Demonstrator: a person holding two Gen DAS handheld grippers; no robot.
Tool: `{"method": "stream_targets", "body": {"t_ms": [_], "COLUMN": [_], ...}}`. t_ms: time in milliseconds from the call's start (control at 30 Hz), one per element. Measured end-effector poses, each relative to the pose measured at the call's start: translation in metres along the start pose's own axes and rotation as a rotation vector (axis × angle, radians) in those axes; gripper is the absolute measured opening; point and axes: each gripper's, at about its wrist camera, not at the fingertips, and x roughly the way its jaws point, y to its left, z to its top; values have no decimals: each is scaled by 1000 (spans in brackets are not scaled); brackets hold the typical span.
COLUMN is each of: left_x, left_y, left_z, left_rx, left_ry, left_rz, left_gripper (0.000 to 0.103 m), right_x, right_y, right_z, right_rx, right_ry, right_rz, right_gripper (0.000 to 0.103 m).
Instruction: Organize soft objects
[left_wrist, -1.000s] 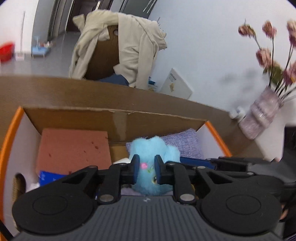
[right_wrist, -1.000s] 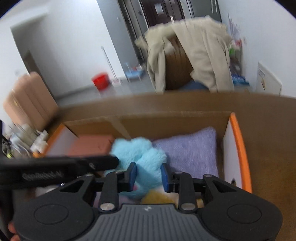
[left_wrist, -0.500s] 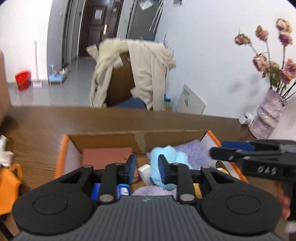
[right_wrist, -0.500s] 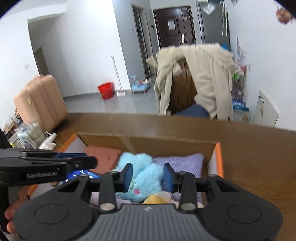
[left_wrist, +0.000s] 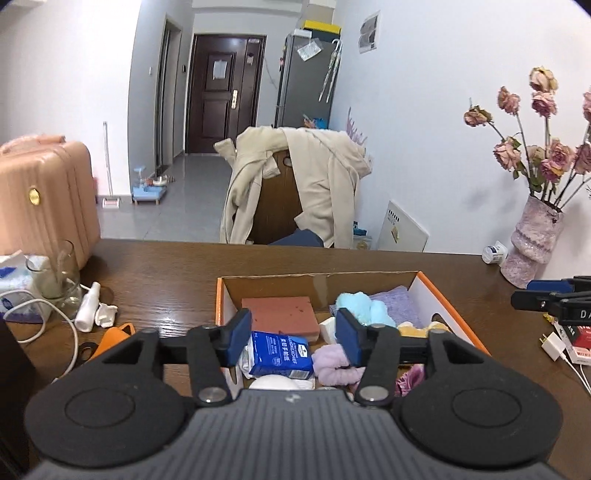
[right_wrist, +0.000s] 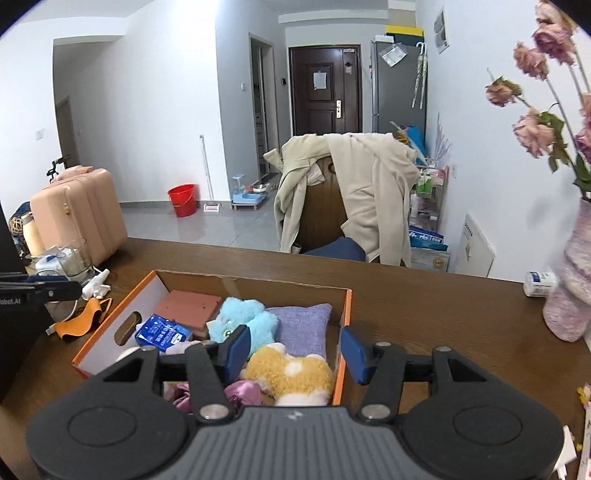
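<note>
Blue plush toy (right_wrist: 242, 317) now lies in the box (right_wrist: 345, 317) beyond both grippers, left gripper (left_wrist: 291, 334) and right gripper (right_wrist: 291, 354), whose jaws have just been opening and now stand empty, so this placement looks finished.

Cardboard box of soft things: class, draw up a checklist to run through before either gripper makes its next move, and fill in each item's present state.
1. Left gripper empty, jaws just opened: ok.
2. Right gripper empty, jaws just opened: ok.
3. Blue plush lies inside the cardboard box: ok.
4. Yellow plush inside the box: ok.
5. Orange fabric piece boxed: not ok, it lies on the table.
6. Room left in the box: cannot tell.
</note>
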Motion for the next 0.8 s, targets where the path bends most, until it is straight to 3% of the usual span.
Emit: {"method": "stream_targets", "body": {"t_ms": [167, 300, 567, 700, 800], "left_x": [-33, -61, -120, -152, -173], "left_y": [-12, -26, -39, -38, -36], "left_z": [-22, -56, -121, -162, -192], "left_rx": [15, 44, -3, -52, -72], "left_ry": [-110, -221, -291, -319, -321], "left_rz": [78, 158, 175, 181, 188], "left_gripper": [81, 92, 103, 103, 103], "right_x": [-30, -51, -88, -118, -139], "right_y": [11, 23, 51, 72, 89], "right_z": [-13, -36, -104, -152, -184], "right_rx": [12, 30, 28, 23, 5], "right_ry": [-66, -136, -219, -262, -299], "right_rz": [-20, -31, -73, -76, -72], "right_gripper": [69, 74, 88, 89, 95]}}
